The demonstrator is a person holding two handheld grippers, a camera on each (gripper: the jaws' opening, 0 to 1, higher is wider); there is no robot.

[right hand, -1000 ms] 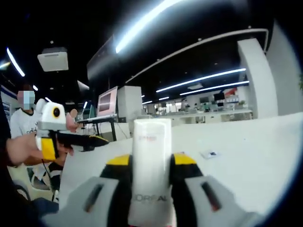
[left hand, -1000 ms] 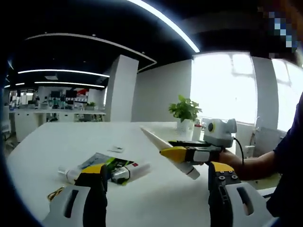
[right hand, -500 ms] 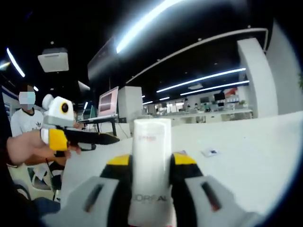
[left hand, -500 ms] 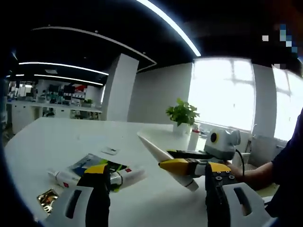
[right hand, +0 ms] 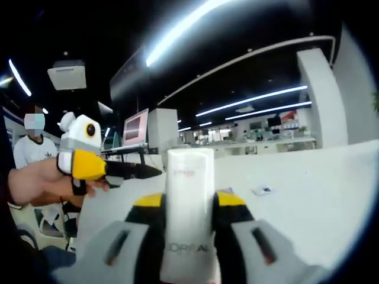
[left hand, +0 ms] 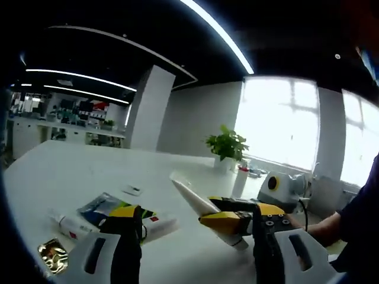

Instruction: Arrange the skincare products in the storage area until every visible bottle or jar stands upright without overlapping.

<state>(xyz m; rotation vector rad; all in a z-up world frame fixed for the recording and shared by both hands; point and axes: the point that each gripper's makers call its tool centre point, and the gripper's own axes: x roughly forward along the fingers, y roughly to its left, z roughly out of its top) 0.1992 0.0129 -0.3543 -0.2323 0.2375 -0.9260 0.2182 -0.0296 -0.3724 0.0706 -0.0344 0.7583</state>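
A white L'Oréal tube stands between the jaws of my right gripper, which is shut on it. In the left gripper view the same white tube slants above the table, held by the right gripper coming in from the right. My left gripper is open with nothing between its jaws. Below it on the white table lie a small white tube, a green and black packet and another white tube. The left gripper shows at the left of the right gripper view.
A gold wrapper lies near the table's front left. A small sachet rests further back. A potted plant and a slim bottle stand at the far edge. A hand holds the left gripper.
In the right gripper view the left gripper has moved right, closer to the held tube. The left gripper view has shifted a little; the tube stays gripped.
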